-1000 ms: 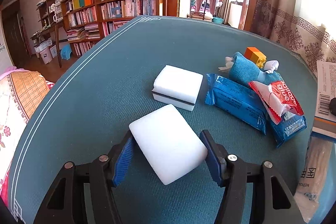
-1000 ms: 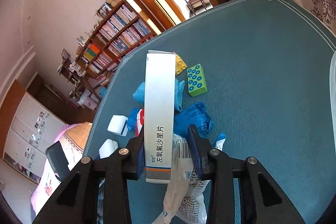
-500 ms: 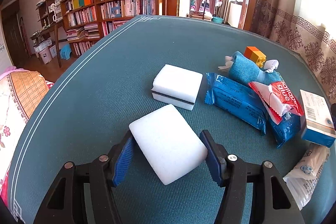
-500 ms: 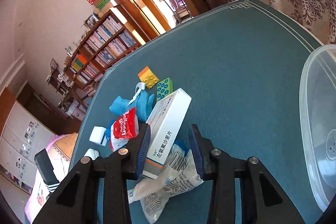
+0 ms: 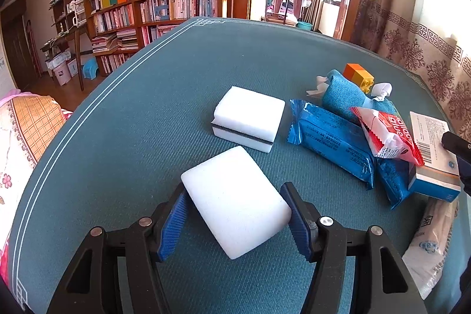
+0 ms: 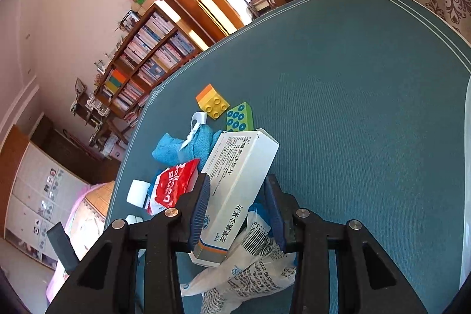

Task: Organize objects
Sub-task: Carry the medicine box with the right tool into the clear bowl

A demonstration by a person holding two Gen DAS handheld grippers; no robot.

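The left tongs (image 5: pixel 235 221) sit spread around a white sponge (image 5: pixel 235 203) lying on the teal bench (image 5: pixel 147 114), pads barely touching it. The right tongs (image 6: pixel 237 209) stand apart around a medicine box (image 6: pixel 235 190) resting on the packet pile, beyond it an orange-yellow brick (image 6: pixel 212 102).

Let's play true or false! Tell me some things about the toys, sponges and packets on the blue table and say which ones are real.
1. The left gripper has a plain white sponge between its fingers. True.
2. The other sponge has a dark stripe through its middle. True.
3. The medicine box between the right gripper fingers is red. False: it is white with a blue and orange end.
4. The green block sits on top of the orange and yellow block. False: they lie side by side on the table.
5. The red packet lies on top of a blue packet. True.
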